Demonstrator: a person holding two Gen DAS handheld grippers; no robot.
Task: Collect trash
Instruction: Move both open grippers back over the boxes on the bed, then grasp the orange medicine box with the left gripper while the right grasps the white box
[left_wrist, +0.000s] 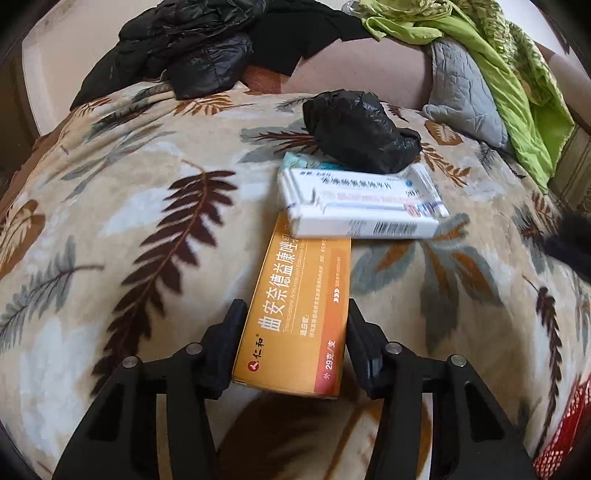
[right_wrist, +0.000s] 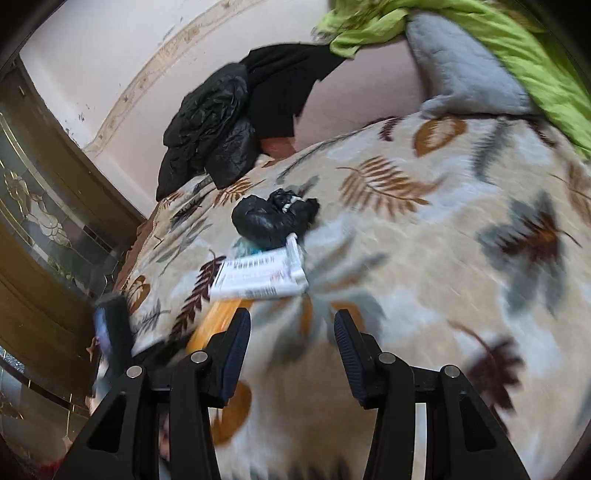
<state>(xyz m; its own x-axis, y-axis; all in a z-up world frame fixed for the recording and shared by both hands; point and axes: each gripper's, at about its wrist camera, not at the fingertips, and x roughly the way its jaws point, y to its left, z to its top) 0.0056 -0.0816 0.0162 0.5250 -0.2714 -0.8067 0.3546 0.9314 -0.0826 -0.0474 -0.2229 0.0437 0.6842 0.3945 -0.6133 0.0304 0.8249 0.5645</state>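
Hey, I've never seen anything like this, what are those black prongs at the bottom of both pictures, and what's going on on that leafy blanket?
The black prongs are two-finger grippers, one held in each of a person's hands; no robot arm is involved. Each picture comes from a fisheye camera mounted on a gripper, looking forward along its fingers, which is why everything bulges.

In the left wrist view, the left gripper has its fingers either side of an orange medicine box; whether they are pressing on it yet is hard to tell. The box's far end is tucked under a white medicine box, and behind that lies a crumpled black plastic bag, all on the leaf-patterned blanket.

In the right wrist view, the right gripper is open and empty above the blanket. Dark clothes and a green cover are piled further back.
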